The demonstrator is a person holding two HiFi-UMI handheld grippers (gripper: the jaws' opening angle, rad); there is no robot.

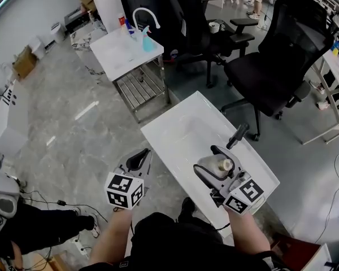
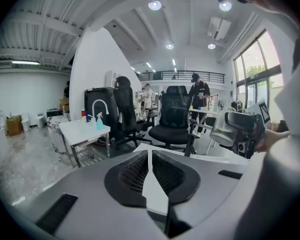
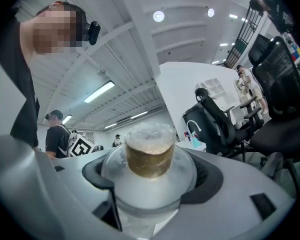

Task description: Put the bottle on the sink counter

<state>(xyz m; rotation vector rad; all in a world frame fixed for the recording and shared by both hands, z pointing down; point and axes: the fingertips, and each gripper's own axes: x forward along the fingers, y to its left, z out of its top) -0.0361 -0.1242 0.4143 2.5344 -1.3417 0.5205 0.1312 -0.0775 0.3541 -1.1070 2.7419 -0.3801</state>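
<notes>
While I hold both units over the near end of the room, the right gripper (image 1: 210, 164) has its fingers closed on the bottle (image 1: 221, 164), a translucent body with a tan cap, lying tilted above the long white tabletop (image 1: 175, 131). The right gripper view shows the cap end-on, with the body seated between the two dark pads. The left gripper (image 1: 139, 160) hangs just off the tabletop's left edge, over the floor (image 1: 73, 123); its fingers are drawn to a narrow slit with nothing between them. The sink counter (image 1: 121, 52), a small white stand on a slatted metal frame, is well apart from the bottle, across the grey marbled floor. It carries a curved white faucet (image 1: 140, 14) and a teal spray bottle (image 1: 148, 43). Black office chairs (image 1: 271, 66) stand to the right of it. Each marker cube (image 1: 124, 189) bears black-and-white square patterns.
</notes>
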